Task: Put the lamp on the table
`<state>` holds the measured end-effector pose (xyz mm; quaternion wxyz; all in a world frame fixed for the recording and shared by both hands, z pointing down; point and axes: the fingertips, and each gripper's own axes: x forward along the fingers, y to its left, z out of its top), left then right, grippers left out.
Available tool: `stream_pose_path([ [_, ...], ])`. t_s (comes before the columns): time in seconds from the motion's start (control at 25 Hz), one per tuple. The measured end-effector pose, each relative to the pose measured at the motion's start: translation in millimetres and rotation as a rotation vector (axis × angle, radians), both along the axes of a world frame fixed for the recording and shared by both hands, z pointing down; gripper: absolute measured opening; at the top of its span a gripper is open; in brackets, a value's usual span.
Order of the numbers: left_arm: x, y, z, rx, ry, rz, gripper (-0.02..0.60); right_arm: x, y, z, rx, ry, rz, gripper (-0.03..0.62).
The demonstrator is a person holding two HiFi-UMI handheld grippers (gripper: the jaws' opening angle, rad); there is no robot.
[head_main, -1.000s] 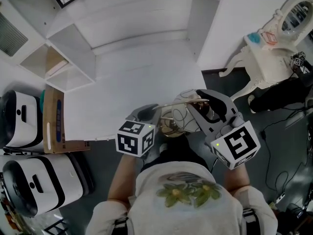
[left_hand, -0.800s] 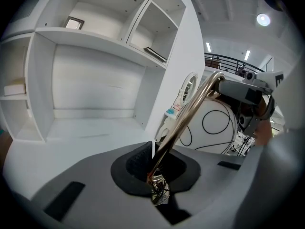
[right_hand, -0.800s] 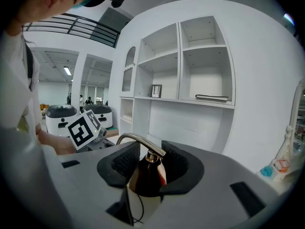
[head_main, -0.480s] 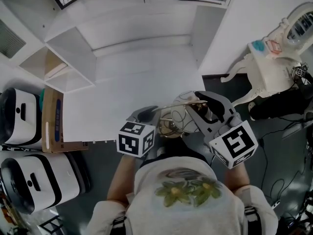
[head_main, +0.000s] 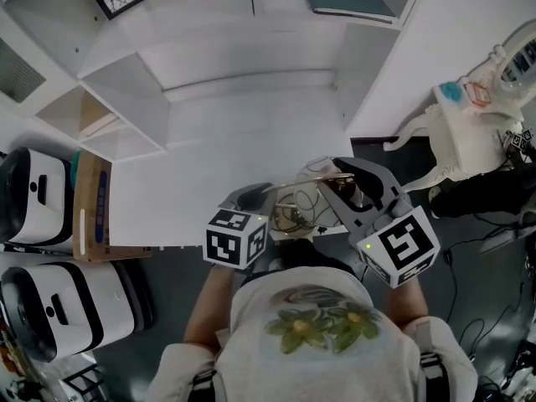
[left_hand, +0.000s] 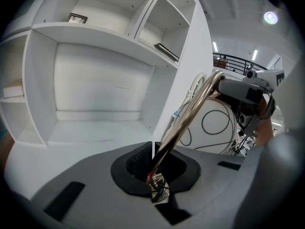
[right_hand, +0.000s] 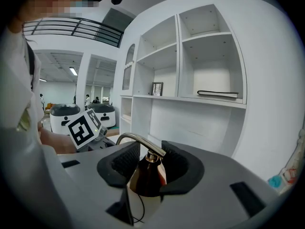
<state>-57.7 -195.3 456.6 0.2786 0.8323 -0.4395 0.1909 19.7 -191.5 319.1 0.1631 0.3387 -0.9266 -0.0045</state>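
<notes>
Over the near right corner of the desk [head_main: 226, 157], the lamp [head_main: 303, 199] hangs between my two grippers, just in front of the person's chest; from above I cannot tell whether any part of it rests on the white top. I read this as the carrying step, with the setting-down not yet done. The left gripper [head_main: 251, 194] has its jaws almost together, pinched on the thin brass stem [left_hand: 188, 120] low down. The right gripper [head_main: 352, 178] has its jaws wider, clamped on the dark brass cap [right_hand: 144, 174] where the stem's curve comes down to the white shade [left_hand: 217, 128]. Both grippers reach in from the near side, marker cubes toward the body and jaws pointing far toward the shelves [head_main: 126, 99], left one at the lamp's left and right one at its right, the hands held close together. Next, I judge, both must travel together farther in over the bare desk, keep the lamp level, lower it until it stands on its own, and only then let go, the stem grip last.
</notes>
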Motion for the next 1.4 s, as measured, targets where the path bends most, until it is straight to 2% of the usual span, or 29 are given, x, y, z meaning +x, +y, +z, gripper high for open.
stream_pose_path([
  [0.8,6,-28,22,-0.059,-0.011,-0.02,0.041,5,-35,22,-0.06,0.019,-0.012,0.156],
  [1.4,3,-37,29,-0.068,-0.025,-0.026,0.041,3,-45,31,-0.081,0.022,-0.007,0.156],
])
